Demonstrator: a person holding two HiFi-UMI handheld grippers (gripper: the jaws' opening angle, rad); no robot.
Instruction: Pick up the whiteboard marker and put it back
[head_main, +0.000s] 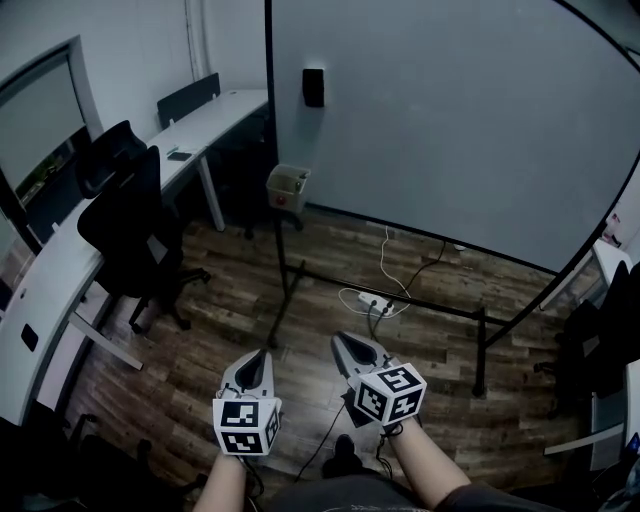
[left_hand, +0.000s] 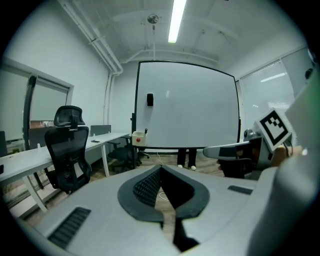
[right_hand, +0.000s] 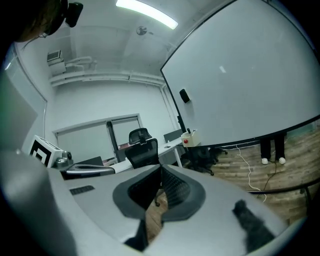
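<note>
A small cream box with a red dot hangs at the whiteboard's lower left corner. In the left gripper view a dark marker sticks up out of the box. The right gripper view shows the same box far off. A black eraser clings to the board. My left gripper and right gripper hover side by side above the wooden floor, well short of the board. Both are shut and empty, as seen on the left gripper and the right gripper up close.
Black office chairs and long white desks stand at the left. The board's black stand crosses the floor ahead, with a white power strip and cables beside it. A person's legs show behind the board.
</note>
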